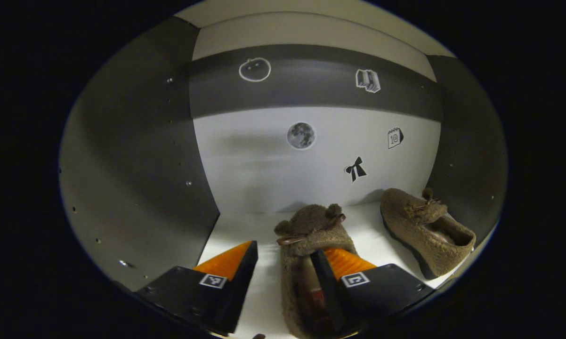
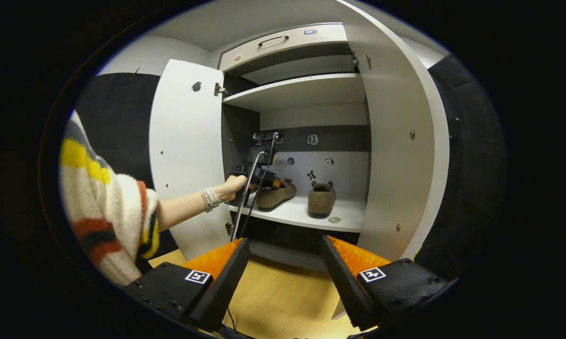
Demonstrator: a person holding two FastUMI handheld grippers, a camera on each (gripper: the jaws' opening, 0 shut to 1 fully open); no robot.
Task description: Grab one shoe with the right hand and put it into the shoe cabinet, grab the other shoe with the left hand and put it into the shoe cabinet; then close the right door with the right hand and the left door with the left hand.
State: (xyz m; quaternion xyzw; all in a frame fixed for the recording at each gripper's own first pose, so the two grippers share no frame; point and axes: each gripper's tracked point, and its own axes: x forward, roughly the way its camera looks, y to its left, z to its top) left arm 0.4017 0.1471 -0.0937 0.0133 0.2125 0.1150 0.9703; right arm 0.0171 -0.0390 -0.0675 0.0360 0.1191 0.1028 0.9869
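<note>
Resting inside: fuzzy brown shoes point(image 2: 321, 198), seemingly tasselled.

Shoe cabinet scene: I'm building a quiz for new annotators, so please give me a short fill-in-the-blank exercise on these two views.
1. Both brown fuzzy shoes stand on the same white ___ of the shoe cabinet.
2. Both cabinet doors, left door included, are ___.
3. The left gripper has one finger inside the near shoe; its jaws are ___.
4. The right gripper holds ___ above the wooden floor.

Missing words: shelf; open; open; nothing
</note>
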